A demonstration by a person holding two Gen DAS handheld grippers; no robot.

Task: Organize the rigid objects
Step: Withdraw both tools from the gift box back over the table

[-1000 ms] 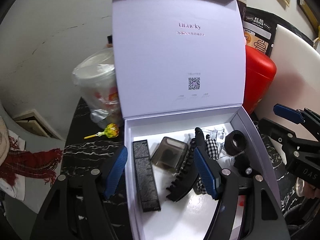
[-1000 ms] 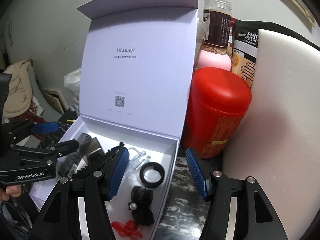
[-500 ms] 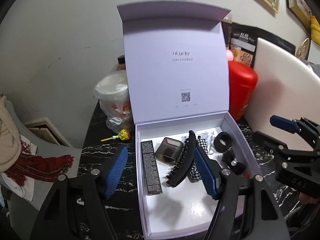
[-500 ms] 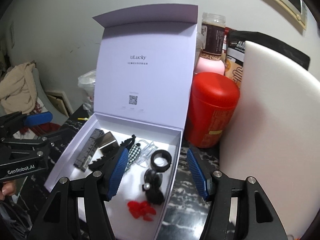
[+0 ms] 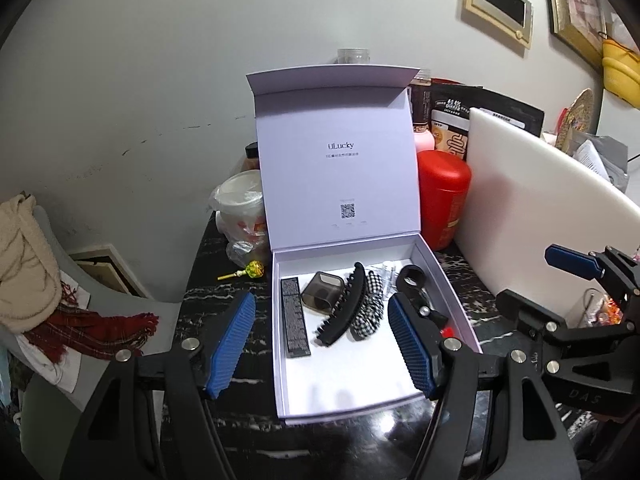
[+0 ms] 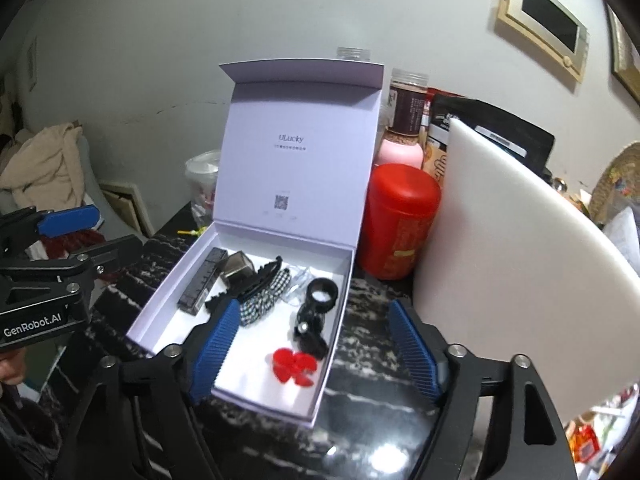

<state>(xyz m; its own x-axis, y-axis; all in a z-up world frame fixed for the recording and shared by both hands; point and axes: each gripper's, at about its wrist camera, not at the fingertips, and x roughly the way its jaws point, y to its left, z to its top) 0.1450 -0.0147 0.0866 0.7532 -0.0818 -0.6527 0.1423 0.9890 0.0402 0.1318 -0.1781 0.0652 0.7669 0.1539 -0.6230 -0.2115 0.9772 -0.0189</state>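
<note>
A pale lilac box (image 5: 352, 376) (image 6: 260, 384) stands on the table with its lid (image 5: 340, 168) upright. Inside lie a long black carton (image 5: 295, 316) (image 6: 202, 280), a smoky case (image 5: 323, 292), a black claw clip (image 5: 344, 308) (image 6: 256, 280), a checkered clip (image 5: 370, 312), a black ring mount (image 5: 410, 276) (image 6: 322, 292) and red clips (image 6: 294, 366). My left gripper (image 5: 322, 320) hovers above the box's near side, jaws opening, nothing between them. My right gripper (image 6: 315, 312) hangs over the box's right edge, jaws opening and empty.
A red canister (image 5: 442, 196) (image 6: 400, 216) and a white board (image 5: 532, 208) (image 6: 512, 260) crowd the box's right side. A bagged cup (image 5: 242, 208) and a lollipop (image 5: 252, 270) lie to its left. Jars and snack bags stand behind. Clothes hang past the table's left edge.
Both grippers have drawn back and upward from the box, so it looks smaller and whole. The right jaws have spread much wider; the left ones slightly.
</note>
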